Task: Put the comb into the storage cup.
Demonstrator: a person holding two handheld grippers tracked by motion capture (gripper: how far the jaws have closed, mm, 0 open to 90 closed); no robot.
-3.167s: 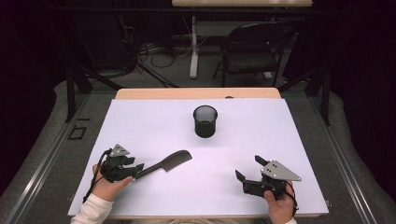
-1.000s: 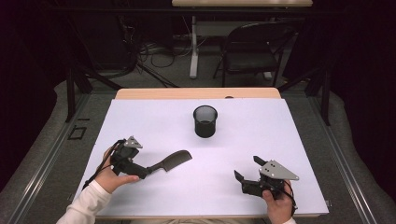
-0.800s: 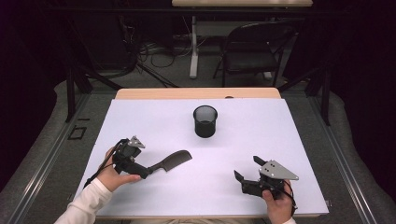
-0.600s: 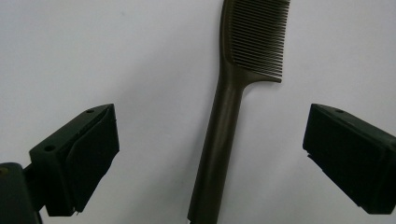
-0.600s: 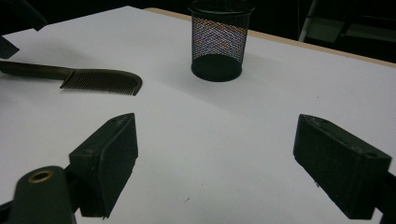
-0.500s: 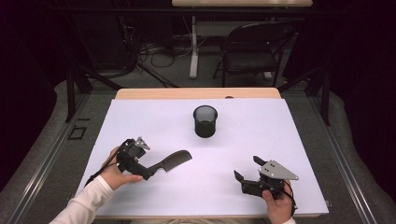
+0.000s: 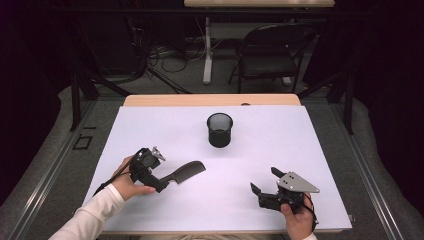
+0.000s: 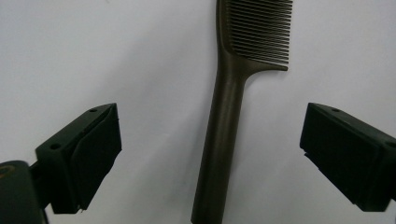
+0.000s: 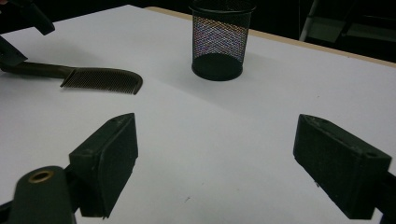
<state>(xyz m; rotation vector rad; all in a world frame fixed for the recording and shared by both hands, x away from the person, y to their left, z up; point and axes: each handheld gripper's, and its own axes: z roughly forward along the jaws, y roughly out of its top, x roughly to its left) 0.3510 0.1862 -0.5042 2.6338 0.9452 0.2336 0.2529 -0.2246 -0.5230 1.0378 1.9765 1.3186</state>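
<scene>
white table sheet (image 7: 165, 125), dark room behind; comb (image 8: 224, 140) lies flat lower left of high view, handle between spread jaws of left gripper (image 8: 210, 158), not yet gripped; right gripper (image 9: 215, 163) released, idle lower right; mesh cup (image 7: 220, 130) upper centre, empty; pickup and likely drop-in remain

The left gripper (image 7: 159, 181) points down toward the bench, its fingers (image 8: 88, 154) spread wide apart. The right gripper (image 7: 263, 181) rests low in the person's hand, fingers (image 9: 112, 158) also wide open.
</scene>
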